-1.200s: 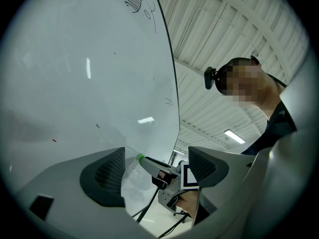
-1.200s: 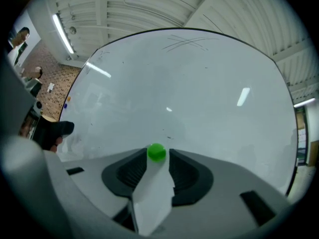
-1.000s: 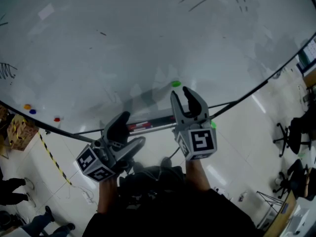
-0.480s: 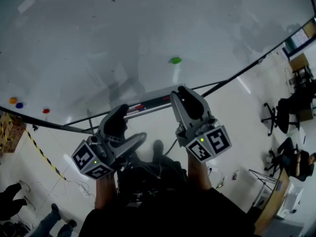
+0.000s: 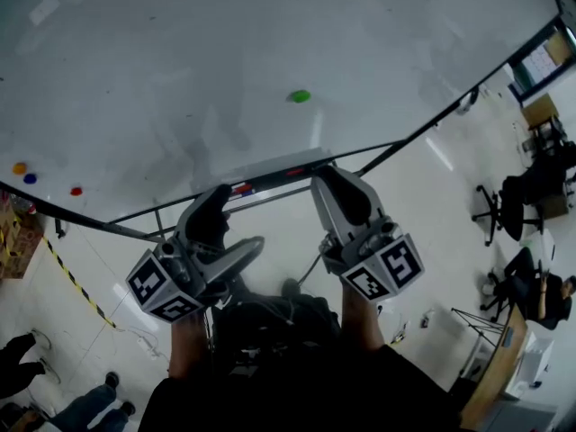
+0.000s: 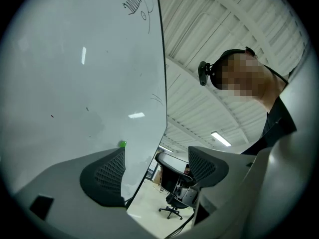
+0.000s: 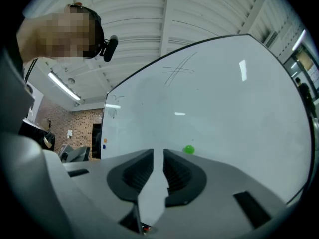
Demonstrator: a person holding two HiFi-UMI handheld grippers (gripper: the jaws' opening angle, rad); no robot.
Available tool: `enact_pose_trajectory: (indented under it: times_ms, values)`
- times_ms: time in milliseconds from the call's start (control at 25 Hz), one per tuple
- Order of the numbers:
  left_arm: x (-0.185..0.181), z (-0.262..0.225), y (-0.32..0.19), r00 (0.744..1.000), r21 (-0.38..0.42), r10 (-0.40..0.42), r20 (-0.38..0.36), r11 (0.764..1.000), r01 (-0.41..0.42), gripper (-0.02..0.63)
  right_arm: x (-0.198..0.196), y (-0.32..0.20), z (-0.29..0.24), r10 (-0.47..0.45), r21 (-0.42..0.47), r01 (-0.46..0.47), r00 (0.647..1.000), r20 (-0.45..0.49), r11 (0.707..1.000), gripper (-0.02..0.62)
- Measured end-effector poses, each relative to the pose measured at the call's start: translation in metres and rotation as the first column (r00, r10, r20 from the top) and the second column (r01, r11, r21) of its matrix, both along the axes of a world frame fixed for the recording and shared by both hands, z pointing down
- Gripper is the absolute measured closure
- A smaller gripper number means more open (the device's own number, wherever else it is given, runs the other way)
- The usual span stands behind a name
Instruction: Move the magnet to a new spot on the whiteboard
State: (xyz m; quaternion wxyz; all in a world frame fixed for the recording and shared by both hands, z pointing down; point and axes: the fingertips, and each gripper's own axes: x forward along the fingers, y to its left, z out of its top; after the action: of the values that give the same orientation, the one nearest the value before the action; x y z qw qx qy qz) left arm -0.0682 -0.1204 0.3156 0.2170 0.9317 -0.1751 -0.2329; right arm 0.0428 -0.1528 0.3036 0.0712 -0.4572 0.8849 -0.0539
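The green magnet point(image 5: 300, 96) sticks to the whiteboard point(image 5: 270, 34) a little above its lower edge, well clear of both tongs. The right tongs point(image 5: 335, 180) have just been closing to a narrow gap with nothing between them, and the left tongs point(image 5: 236, 228) stand wide and empty. With the magnet sitting free on the whiteboard, the move looks done, and probably only drawing away is left.

Whiteboard point(image 5: 180, 61), green magnet point(image 5: 300, 96) on it, three small coloured magnets point(image 5: 30, 178) near left edge
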Motion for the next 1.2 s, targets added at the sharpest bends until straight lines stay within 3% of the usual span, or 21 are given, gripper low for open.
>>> enact_pose_trajectory:
  times_ms: [240, 440, 680, 920, 1200]
  values:
    - [0.032, -0.006, 0.011, 0.999, 0.000, -0.038, -0.003, 0.999, 0.038, 0.216, 0.026, 0.018, -0.005, -0.091, 0.032, 0.090, 0.995, 0.034, 0.995, 0.512]
    - [0.107, -0.021, 0.051, 0.998, -0.007, -0.060, 0.020, 0.998, 0.060, 0.216, 0.096, 0.056, -0.016, -0.140, 0.043, 0.137, 0.987, 0.073, 0.990, 0.512]
    - [0.159, -0.017, 0.078, 0.988, -0.035, -0.140, 0.066, 0.989, 0.143, 0.216, 0.150, 0.080, -0.007, -0.207, 0.041, 0.203, 0.968, 0.143, 0.978, 0.513]
    - [0.162, -0.017, 0.116, 0.968, -0.040, -0.212, 0.136, 0.975, 0.219, 0.216, 0.148, 0.109, 0.000, -0.283, 0.043, 0.281, 0.933, 0.221, 0.959, 0.514]
    - [0.162, -0.025, 0.146, 0.971, -0.019, -0.200, 0.129, 0.979, 0.204, 0.216, 0.143, 0.144, -0.010, -0.306, 0.073, 0.297, 0.927, 0.217, 0.952, 0.514]
